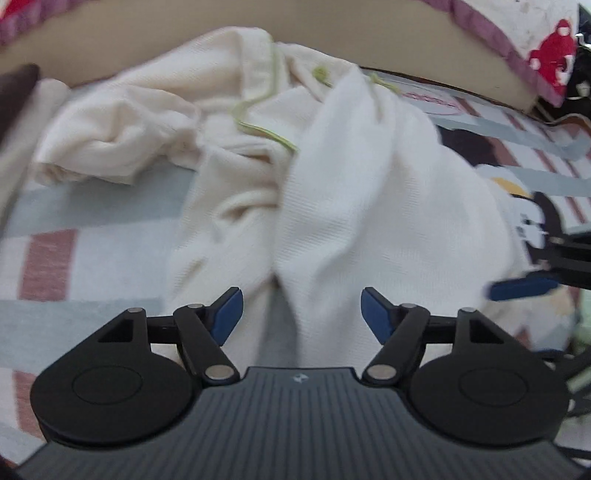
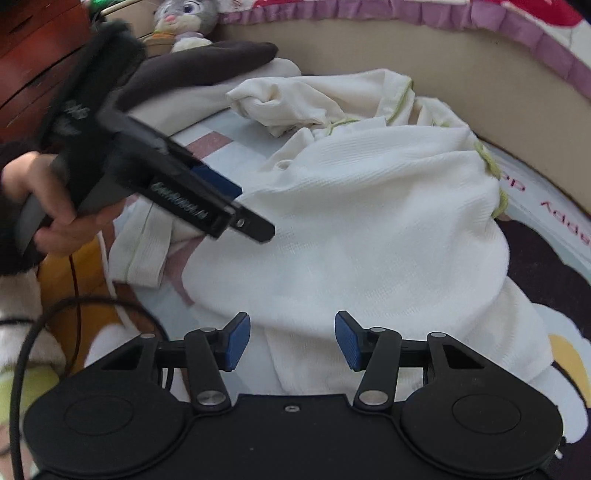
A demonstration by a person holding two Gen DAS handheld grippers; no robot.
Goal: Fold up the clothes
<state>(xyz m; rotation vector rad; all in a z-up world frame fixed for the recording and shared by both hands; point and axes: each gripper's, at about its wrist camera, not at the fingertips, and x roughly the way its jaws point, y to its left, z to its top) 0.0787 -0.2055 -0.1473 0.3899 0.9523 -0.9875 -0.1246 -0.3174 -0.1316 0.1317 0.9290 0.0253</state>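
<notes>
cream garment [image 2: 362, 221] with green piping lies crumpled on a patterned bedsheet [image 1: 92, 206] near the tan bed edge [image 2: 461, 66]. left gripper [image 1: 301, 314] and right gripper [image 2: 292, 341] hover over it, jaws wide, empty.

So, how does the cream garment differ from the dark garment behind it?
The cream garment is pale with green trim; the dark garment is brown-grey with no trim showing. The cream one lies crumpled in front of both claws; the dark one lies farther back, near a plush rabbit. Both rest unfolded on the patterned bed cover.
</notes>
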